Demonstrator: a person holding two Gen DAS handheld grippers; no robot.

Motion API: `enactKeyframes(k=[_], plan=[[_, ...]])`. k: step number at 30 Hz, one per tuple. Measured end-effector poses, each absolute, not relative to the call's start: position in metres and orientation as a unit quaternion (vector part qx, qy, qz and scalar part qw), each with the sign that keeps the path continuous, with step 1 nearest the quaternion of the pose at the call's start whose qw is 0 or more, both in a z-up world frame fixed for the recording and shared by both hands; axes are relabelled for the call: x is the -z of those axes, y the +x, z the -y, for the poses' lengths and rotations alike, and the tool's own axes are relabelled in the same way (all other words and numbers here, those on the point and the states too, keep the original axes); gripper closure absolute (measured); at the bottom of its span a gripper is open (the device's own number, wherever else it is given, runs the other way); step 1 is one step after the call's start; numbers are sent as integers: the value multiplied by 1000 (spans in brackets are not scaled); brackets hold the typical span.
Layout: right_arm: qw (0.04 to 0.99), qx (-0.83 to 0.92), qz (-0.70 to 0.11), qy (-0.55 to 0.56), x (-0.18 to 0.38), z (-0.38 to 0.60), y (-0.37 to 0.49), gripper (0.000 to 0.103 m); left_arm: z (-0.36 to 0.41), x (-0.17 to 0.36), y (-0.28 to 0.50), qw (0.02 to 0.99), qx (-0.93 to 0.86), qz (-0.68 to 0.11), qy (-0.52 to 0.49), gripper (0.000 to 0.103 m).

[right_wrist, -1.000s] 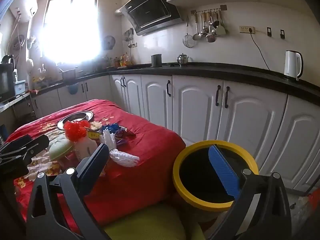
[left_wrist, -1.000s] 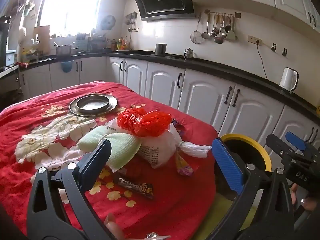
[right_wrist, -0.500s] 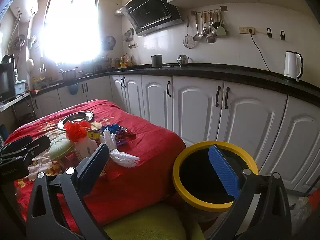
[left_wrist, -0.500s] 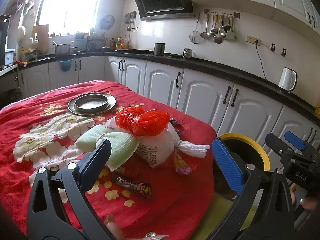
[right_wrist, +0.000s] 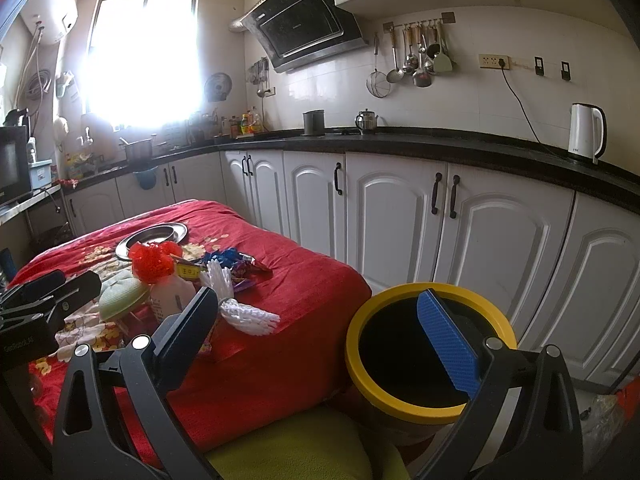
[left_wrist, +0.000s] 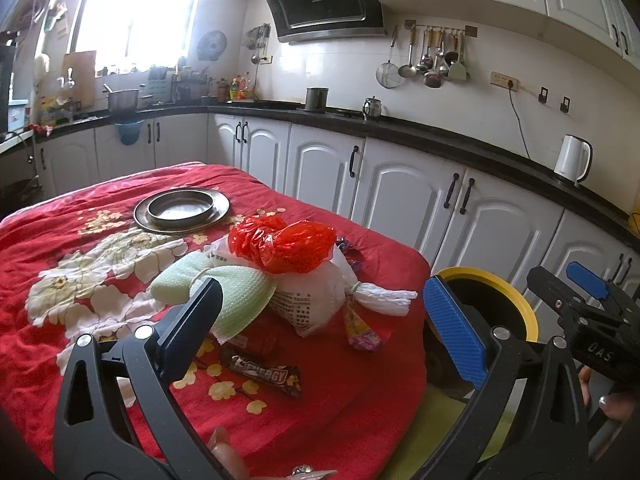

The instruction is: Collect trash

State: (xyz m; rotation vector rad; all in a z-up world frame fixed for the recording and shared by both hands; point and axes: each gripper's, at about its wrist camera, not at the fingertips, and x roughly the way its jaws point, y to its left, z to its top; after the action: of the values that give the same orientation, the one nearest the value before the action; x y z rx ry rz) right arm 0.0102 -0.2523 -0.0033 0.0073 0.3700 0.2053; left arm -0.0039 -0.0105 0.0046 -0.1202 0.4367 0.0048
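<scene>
A pile of trash lies on the red floral tablecloth (left_wrist: pixel 80 208): a red plastic bag (left_wrist: pixel 284 242), a white bag (left_wrist: pixel 316 300), a pale green cloth (left_wrist: pixel 236 300), a dark snack bar wrapper (left_wrist: pixel 264 372) and a small colourful wrapper (left_wrist: pixel 362 332). The pile also shows in the right wrist view, with the red bag (right_wrist: pixel 154 260) on top. A yellow-rimmed bin (right_wrist: pixel 428 344) stands right of the table. My left gripper (left_wrist: pixel 320 320) is open and empty above the table's near edge. My right gripper (right_wrist: pixel 320 320) is open and empty, near the bin.
A stacked metal plate (left_wrist: pixel 180 210) sits at the table's far side. White cabinets (left_wrist: pixel 400 208) under a black counter run behind, with a white kettle (left_wrist: pixel 572 158). A yellow-green seat (right_wrist: pixel 304 448) lies below the right gripper.
The left gripper has shifted slightly, so the trash pile sits a little higher in its view. The right gripper has not visibly moved. Both stay open.
</scene>
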Motion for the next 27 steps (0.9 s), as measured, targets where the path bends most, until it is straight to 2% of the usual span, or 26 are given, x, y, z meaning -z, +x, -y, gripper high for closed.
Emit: enactKeyframes(k=[27], plan=[[974, -133, -181, -6, -3, 245, 6, 6, 2, 2, -3, 971, -7, -224, -78, 10]])
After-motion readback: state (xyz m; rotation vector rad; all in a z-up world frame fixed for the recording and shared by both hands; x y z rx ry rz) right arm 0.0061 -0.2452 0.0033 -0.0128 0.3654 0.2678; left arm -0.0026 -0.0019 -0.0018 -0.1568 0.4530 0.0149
